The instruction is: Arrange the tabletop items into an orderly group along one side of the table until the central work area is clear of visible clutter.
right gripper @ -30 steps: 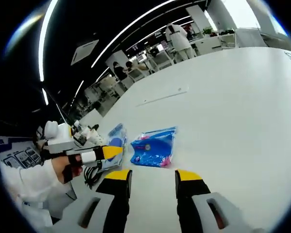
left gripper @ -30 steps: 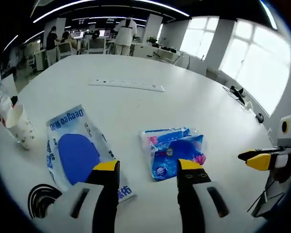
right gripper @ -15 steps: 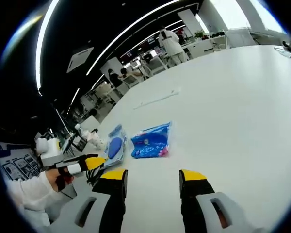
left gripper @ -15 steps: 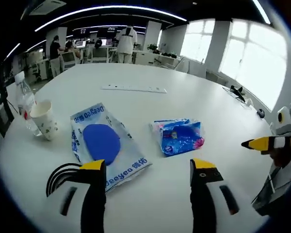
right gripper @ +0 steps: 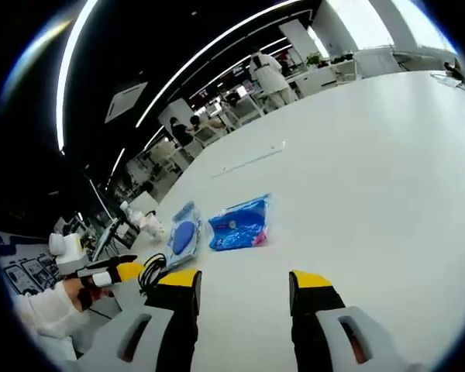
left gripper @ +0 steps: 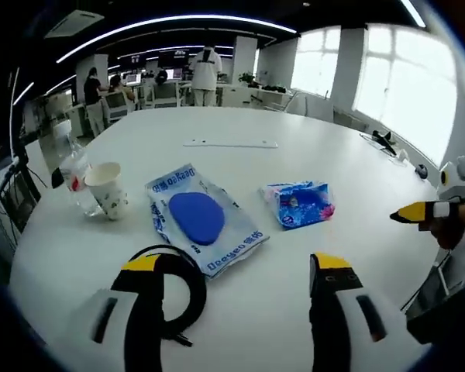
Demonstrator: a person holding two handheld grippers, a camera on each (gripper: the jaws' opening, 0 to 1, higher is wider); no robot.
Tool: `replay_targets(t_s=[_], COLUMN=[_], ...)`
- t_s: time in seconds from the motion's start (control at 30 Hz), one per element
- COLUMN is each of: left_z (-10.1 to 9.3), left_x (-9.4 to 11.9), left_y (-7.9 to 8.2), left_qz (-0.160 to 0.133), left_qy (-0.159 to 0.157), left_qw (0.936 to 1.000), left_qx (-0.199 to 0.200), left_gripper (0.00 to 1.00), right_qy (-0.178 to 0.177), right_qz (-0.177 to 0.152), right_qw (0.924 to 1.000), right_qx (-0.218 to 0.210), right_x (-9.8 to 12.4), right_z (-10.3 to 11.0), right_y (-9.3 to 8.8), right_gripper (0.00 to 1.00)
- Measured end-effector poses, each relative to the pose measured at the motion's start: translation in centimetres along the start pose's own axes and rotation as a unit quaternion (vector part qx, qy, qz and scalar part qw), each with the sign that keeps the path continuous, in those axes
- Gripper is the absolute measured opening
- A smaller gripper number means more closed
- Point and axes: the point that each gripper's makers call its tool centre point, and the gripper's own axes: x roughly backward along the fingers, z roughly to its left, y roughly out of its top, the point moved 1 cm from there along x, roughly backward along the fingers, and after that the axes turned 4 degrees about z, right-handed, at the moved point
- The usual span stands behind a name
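In the left gripper view the left gripper hangs over the near edge of the white tabletop with its yellow-tipped fingers spread wide and nothing between them. A coil of black cable lies on the tabletop right by the left finger, partly hidden behind it. Just beyond the cable lies a flat white packet with a blue oval, and to its right, a little apart, a smaller blue tissue pack. Left of the flat packet stands a paper cup, with a clear plastic bottle touching or just behind it. A long white power strip lies farther back, well apart from the rest. The right gripper's yellow tip shows at the right edge.

In the right gripper view the right gripper also has its fingers parted and empty, with the tissue pack and flat packet well ahead of them, to the left.
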Motion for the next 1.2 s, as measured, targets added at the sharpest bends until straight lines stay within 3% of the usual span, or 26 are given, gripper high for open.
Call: replay_targets(t_s=[0.37,0.63,0.93,1.2], left_z=[3.2,5.3,5.6,5.8], left_x=[2.7,3.8,3.7,3.3], left_y=[-2.5,-4.4,-4.6,-4.9], left_qz=[0.011,0.017,0.013,0.023], left_qy=[0.033,0.050,0.053,0.055], left_qw=[0.9994,0.9978,0.9972,0.9967], left_qx=[0.007,0.039,0.051,0.055], left_gripper=[0.81,0.81,0.81,0.81], right_qy=[0.016,0.027,0.031,0.025], right_qz=[0.020,0.034,0.037,0.050], right_qw=[0.9997,0.9990,0.9987,0.9984], right_qx=[0.004,0.008,0.015,0.010], right_x=[-1.2,-2.2,-2.5,-2.1], right_z=[1.1,1.9,2.2,1.5], right_y=[-1.0,-1.3,-0.8,-1.6], right_gripper=[0.45,0.44,0.44,0.43])
